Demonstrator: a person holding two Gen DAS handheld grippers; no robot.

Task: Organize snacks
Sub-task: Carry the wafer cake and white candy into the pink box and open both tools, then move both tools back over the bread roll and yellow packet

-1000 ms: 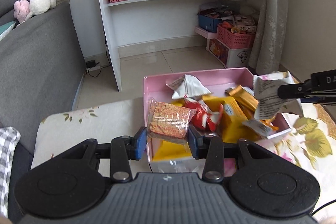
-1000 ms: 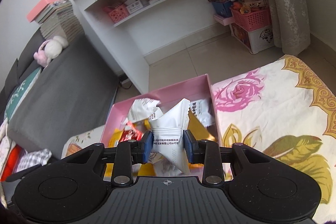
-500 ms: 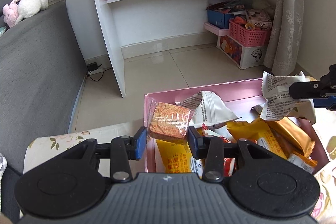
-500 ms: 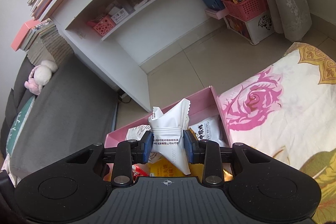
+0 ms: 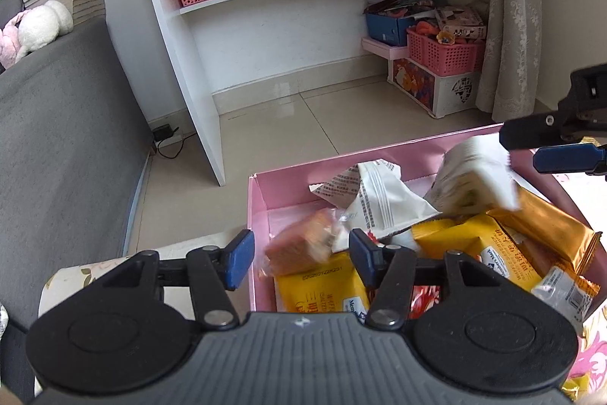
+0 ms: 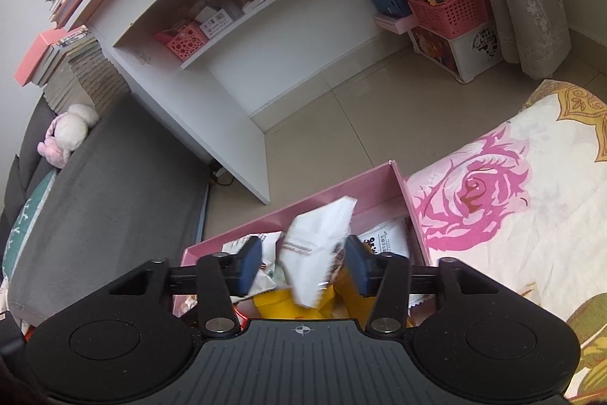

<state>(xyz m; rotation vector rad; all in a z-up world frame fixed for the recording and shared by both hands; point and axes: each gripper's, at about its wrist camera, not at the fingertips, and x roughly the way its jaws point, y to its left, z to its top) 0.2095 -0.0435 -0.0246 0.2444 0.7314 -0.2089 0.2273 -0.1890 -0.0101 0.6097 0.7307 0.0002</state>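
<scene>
Pink box (image 5: 261,200) below both just-opened grippers: left gripper (image 5: 299,259) releases biscuit packet (image 5: 299,251), right gripper (image 6: 303,266) releases white packet (image 6: 311,253); lift clear straight upward.

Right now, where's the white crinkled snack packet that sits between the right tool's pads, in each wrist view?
Left wrist: white crinkled snack packet at right of centre, blurred, over the pink cardboard box, just left of and below the right tool's fingers.
Right wrist: same packet at lower centre, between the parted pads, which no longer press it.
Shared landmark: the box's pink far wall, directly behind the packet in both.
</scene>
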